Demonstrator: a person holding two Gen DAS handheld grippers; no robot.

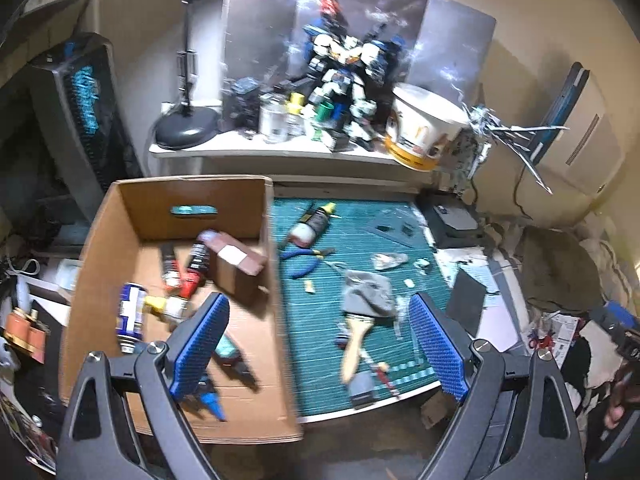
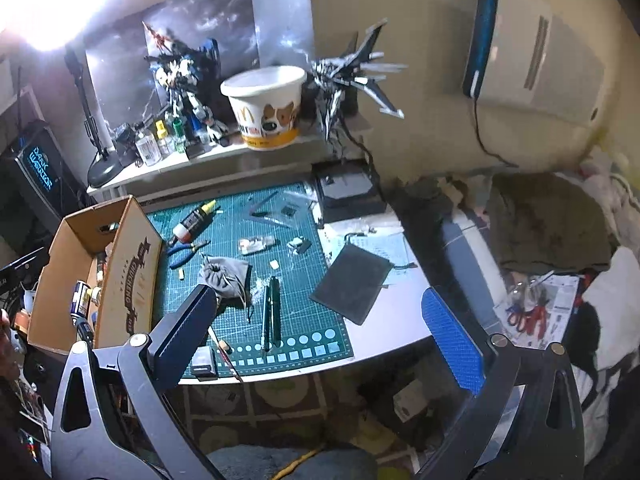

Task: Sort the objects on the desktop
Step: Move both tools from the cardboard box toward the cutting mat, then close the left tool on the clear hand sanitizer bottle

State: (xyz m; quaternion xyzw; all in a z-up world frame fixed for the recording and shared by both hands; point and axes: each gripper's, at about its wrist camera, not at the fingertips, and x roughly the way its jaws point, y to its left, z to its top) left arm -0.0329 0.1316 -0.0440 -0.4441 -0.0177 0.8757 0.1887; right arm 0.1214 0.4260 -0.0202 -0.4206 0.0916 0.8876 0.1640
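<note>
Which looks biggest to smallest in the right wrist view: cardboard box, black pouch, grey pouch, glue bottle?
1. Cardboard box, though it sits nearer the camera.
2. Black pouch.
3. Grey pouch.
4. Glue bottle, close to the grey pouch in length, but slimmer.

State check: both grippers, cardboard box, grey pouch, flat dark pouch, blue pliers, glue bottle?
Left gripper: open, empty.
Right gripper: open, empty.
Brown cardboard box: open-topped, partly filled with cans and tubes.
Grey drawstring pouch: cinched, crumpled on the green cutting mat.
Flat dark pouch: lying flat, partly off the mat.
Blue-handled pliers: lying on the mat.
Yellow-capped glue bottle: capped, on its side.
</note>
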